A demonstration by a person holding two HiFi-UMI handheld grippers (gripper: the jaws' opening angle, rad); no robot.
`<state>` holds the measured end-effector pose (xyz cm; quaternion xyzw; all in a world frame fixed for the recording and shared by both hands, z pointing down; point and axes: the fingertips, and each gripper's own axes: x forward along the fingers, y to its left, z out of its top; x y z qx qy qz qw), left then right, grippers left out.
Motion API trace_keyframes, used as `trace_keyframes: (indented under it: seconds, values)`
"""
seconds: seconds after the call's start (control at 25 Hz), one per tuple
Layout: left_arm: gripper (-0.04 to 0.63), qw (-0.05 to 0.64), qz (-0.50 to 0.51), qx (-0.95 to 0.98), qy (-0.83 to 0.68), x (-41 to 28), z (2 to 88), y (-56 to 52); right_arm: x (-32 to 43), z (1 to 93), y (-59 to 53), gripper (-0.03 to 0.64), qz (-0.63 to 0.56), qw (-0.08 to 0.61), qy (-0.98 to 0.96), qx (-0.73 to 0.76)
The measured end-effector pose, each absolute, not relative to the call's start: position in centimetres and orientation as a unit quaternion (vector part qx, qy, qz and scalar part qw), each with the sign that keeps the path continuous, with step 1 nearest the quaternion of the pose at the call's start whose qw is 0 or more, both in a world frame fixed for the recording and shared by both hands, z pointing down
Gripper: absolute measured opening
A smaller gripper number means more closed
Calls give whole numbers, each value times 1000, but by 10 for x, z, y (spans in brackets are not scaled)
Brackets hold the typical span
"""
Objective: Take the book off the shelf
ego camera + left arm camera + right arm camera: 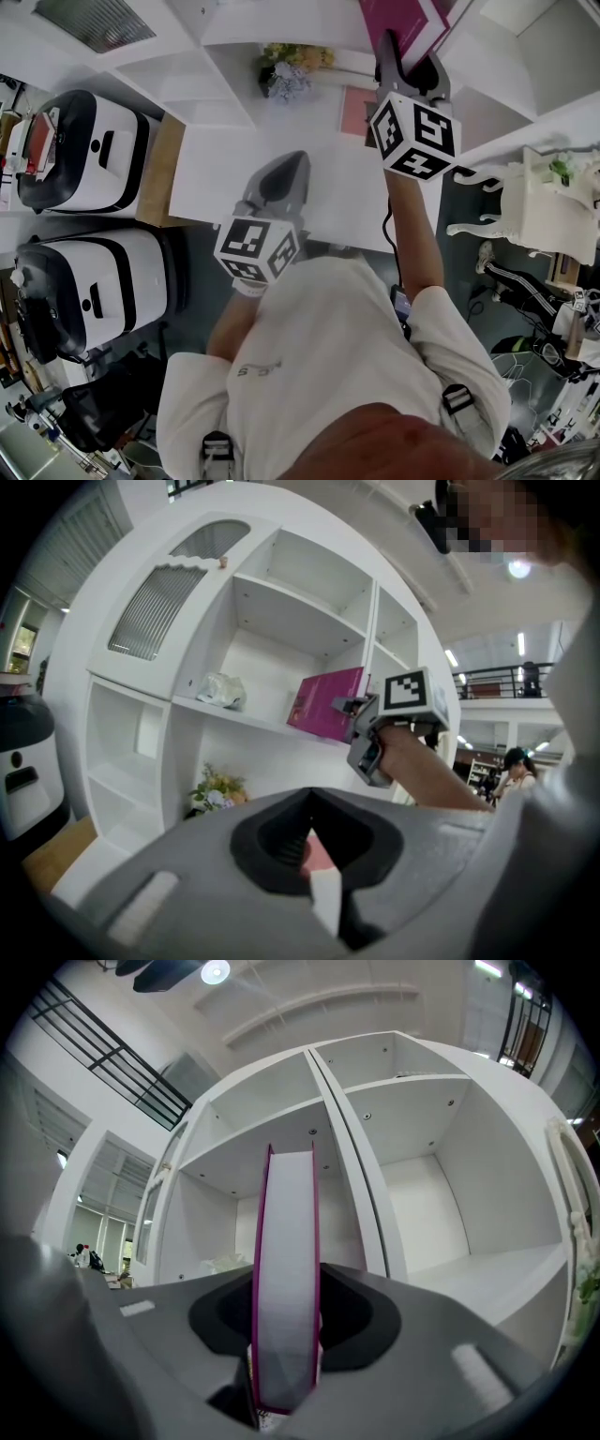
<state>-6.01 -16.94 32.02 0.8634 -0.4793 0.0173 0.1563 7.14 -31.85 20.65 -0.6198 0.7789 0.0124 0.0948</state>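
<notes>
A magenta book (405, 21) with white page edges (286, 1279) stands upright between the jaws of my right gripper (409, 58), which is shut on it. The left gripper view shows this book (326, 703) at the front edge of a middle compartment of the white shelf (234, 714), with the right gripper (361, 726) clamped on its lower corner. My left gripper (281, 171) hangs lower, in front of the shelf, with its jaws together and nothing between them. The right gripper view looks straight along the book into the empty white compartments (422, 1204).
A small bunch of flowers (292, 67) and a flat pink item (354, 109) sit in lower compartments. A crumpled white thing (221, 690) lies left of the book. Two white machines (89, 150) (98, 289) stand at the left, an ornate white table (544, 208) at the right.
</notes>
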Motion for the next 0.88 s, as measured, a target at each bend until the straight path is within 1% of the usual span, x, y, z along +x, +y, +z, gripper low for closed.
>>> trace_keyframes:
  seconds: [0.88]
  values:
    - [0, 165, 16, 870, -465, -60, 329, -154, 70, 220, -235, 138, 32, 128, 800, -585]
